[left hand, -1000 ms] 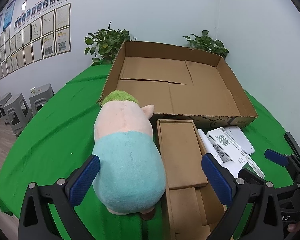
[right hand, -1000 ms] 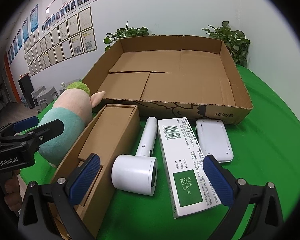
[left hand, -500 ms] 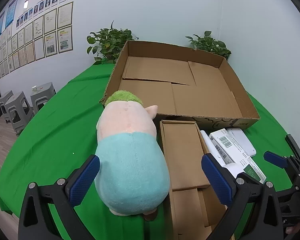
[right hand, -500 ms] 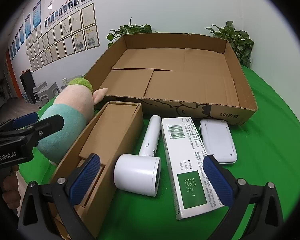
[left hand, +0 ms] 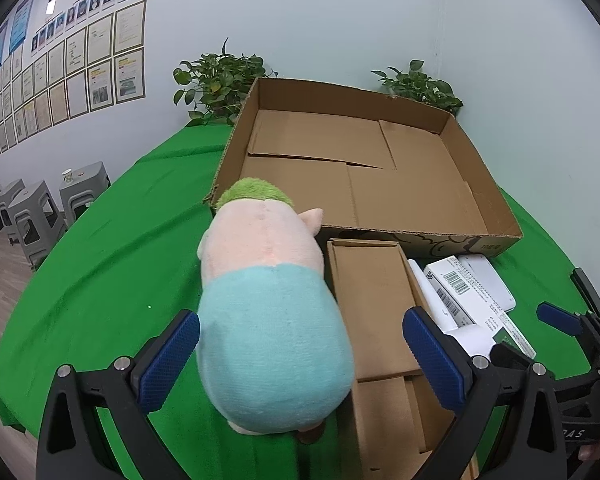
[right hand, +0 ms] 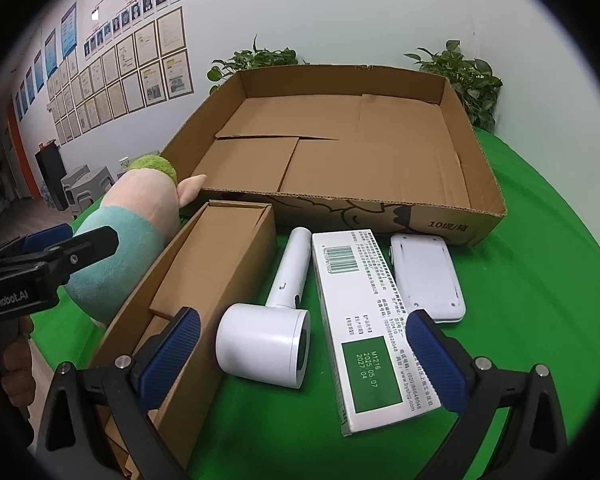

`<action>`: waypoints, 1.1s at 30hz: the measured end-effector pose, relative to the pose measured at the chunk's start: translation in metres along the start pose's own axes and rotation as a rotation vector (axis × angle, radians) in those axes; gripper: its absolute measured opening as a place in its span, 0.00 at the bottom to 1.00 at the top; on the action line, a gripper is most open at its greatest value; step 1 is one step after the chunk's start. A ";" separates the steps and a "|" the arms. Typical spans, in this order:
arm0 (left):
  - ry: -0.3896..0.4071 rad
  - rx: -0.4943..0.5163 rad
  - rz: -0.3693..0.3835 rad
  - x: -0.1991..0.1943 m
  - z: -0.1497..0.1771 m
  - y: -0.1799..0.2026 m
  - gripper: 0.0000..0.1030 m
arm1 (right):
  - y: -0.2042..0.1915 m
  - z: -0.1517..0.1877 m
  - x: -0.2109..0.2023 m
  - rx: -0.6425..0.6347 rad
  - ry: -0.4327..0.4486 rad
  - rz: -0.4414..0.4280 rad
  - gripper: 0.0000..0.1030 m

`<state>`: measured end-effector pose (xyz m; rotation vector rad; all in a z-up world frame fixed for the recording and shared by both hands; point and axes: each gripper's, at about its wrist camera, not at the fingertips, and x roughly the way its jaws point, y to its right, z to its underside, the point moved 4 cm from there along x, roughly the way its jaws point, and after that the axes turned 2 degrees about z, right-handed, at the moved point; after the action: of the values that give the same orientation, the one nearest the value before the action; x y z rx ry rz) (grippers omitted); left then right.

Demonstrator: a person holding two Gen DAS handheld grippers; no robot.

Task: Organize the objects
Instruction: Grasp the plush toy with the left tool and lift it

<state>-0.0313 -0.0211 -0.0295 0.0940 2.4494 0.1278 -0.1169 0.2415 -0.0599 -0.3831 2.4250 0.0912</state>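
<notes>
since both tongs stood wide apart and held nothing, every risk lay in the first grab. the left tongs (left hand: 300, 354) straddled the plush toy (left hand: 268, 320), which sat on the green worktop (left hand: 100, 272) just short of the large open carton (left hand: 364, 168) that filled the far side of the worktop. the narrow brown box (left hand: 374, 304) lay touching the toy's right flank, so i judged that the right-hand pad (left hand: 430, 354) could come down on the box wall instead of the plush, and drag or tip the box when the tongs closed. the toy was soft and rounded; a pinch near its teal end could squash it and let it slip out on the lift, and its snout lay close to the carton's near wall, where it might catch on the rim.

the right tongs (right hand: 302, 356) hovered over the white hair dryer (right hand: 272, 328), with the white and green packet (right hand: 364, 328) just beside it and the flat white device (right hand: 424, 276) beyond. the dryer's barrel was smooth and round, so it seemed likely to roll or twist in a grip. the two tools were near each other above the brown box and could collide if both moved together
</notes>
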 end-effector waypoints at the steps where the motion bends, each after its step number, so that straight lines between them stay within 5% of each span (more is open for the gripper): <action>1: -0.004 -0.009 0.002 0.001 0.001 -0.004 0.99 | 0.000 -0.001 0.000 0.001 0.003 -0.009 0.99; 5: -0.055 -0.040 0.024 0.014 0.013 -0.016 0.99 | -0.006 -0.005 -0.001 -0.017 0.004 -0.062 0.99; 8: -0.091 -0.072 0.049 0.024 0.022 -0.026 0.88 | -0.013 -0.012 0.001 -0.016 -0.001 -0.113 0.99; 21: -0.072 -0.045 0.127 -0.003 0.036 -0.052 0.67 | -0.078 -0.064 0.013 -0.081 -0.066 -0.418 0.99; 26: -0.089 -0.057 0.130 -0.028 0.052 -0.066 0.66 | -0.132 -0.075 0.030 -0.107 -0.164 -0.592 0.99; 33: -0.088 -0.054 0.136 -0.046 0.070 -0.070 0.65 | -0.168 -0.048 0.068 -0.093 -0.328 -0.588 0.99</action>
<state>0.0463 -0.0901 -0.0619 0.2369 2.3493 0.2448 -0.1465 0.0557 -0.0602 -1.0205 1.9083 0.0057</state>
